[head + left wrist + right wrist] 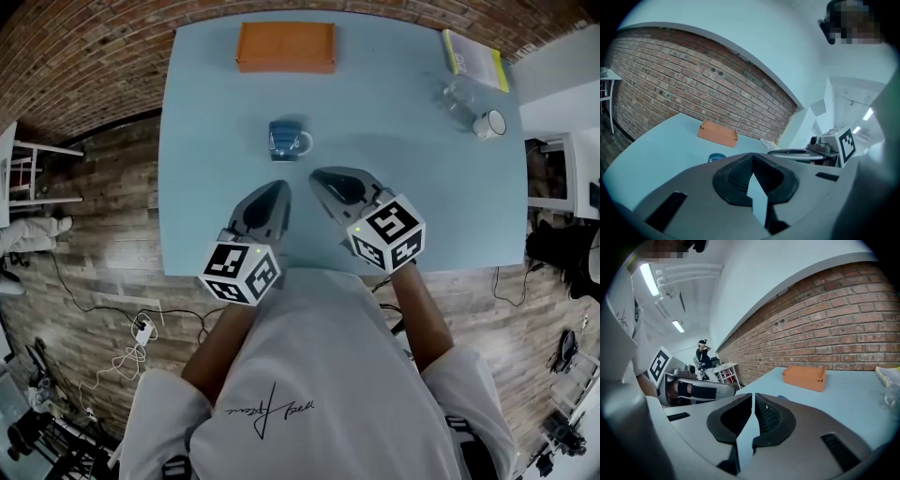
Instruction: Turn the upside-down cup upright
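Apparently poised to reach, the left hand-held gripper (pixel 278 192) and right hand-held gripper (pixel 323 178) hover pressed together, empty, on the near side of the cup (pixel 289 141).

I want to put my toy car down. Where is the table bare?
Bare: the table's left side, between the orange box and the near edge; also the right side, from the blue cup to the white mug. Crowded: far right corner, with mug, clear glass and yellow book.

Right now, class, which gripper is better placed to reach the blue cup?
Probably the right gripper: its shut, empty tips lie slightly nearer the blue cup, whose handle faces its side. The left gripper, also shut, sits just farther back.
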The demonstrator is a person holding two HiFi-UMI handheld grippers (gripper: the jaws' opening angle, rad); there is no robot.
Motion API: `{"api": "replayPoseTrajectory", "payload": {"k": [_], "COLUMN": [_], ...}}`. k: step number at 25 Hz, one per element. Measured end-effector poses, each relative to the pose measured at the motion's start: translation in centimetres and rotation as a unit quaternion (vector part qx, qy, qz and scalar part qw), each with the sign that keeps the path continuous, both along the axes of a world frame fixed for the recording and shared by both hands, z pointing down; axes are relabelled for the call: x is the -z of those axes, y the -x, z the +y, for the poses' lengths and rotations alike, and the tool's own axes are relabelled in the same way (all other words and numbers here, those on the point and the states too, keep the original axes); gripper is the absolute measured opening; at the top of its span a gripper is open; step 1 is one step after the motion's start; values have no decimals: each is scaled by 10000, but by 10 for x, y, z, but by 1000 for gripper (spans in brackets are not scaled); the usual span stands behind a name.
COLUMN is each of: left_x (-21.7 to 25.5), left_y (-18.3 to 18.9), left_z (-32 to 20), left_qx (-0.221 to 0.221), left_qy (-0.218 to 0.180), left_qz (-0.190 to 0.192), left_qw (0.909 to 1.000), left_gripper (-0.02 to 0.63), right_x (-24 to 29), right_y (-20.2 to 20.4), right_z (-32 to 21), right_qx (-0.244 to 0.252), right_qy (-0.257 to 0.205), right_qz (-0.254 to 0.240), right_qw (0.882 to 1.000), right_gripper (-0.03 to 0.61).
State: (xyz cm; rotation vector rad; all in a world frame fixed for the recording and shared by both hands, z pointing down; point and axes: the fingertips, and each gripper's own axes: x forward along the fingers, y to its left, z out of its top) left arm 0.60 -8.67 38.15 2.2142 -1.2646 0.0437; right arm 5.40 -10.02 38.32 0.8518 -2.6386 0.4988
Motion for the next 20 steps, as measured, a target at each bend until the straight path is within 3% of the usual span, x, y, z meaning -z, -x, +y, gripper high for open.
{"api": "replayPoseTrajectory", "payload": {"k": [20], "left_x": [-12], "left_y": [0], "left_z": [-15], "left_qx": [-71], "left_qy": [219], "left_qz": [133], "left_qw": [9996], "left_gripper": [9], "right_x": [-13], "right_y": [7], "right_z": [-26], "right_qx": [74], "right_qy": [175], "right_qz": [113], "right_qw": [9998], "right_gripper": [23]}}
